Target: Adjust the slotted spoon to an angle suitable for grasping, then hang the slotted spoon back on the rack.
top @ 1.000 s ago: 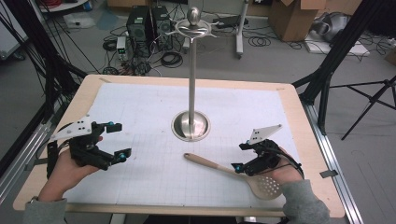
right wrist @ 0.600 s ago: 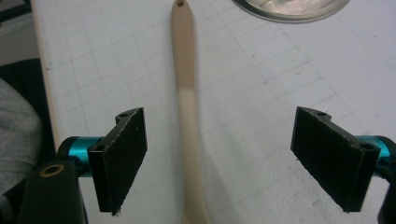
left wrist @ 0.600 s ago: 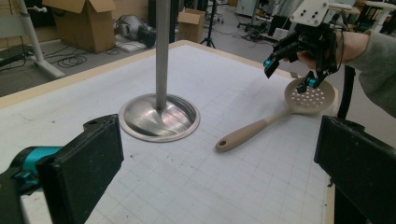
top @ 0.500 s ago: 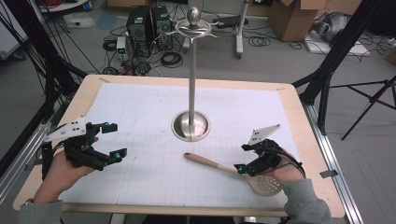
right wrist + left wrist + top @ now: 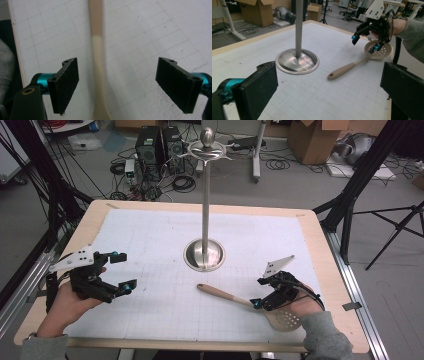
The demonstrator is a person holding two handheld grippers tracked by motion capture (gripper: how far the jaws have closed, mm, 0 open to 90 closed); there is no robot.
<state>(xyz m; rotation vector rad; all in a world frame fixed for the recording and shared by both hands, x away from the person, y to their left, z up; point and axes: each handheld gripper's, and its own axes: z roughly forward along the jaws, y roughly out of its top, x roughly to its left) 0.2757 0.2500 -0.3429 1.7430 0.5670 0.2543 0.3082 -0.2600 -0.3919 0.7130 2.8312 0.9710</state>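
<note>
A slotted spoon (image 5: pixel 227 296) with a wooden handle and a beige perforated head (image 5: pixel 286 320) lies flat on the white grid mat, right of centre. My right gripper (image 5: pixel 258 293) hovers open over the neck of the spoon. In the right gripper view the handle (image 5: pixel 97 62) runs between the two pads (image 5: pixel 65 83), nearer the left one and touching neither. My left gripper (image 5: pixel 125 271) is open at the mat's left side, holding nothing. Its pads (image 5: pixel 258 88) frame the spoon (image 5: pixel 347 68) and the right gripper (image 5: pixel 372 37) farther off.
A tall metal stand (image 5: pixel 205 195) rises from a round steel base (image 5: pixel 204 254) at the mat's centre, with hooks near its top. The white mat (image 5: pixel 150 235) covers a wooden table (image 5: pixel 320 255). Computers, cables and boxes lie on the floor beyond.
My right gripper has edged slightly toward the near edge, over the spoon's neck. The left gripper has barely shifted. Spoon and stand have not moved.
</note>
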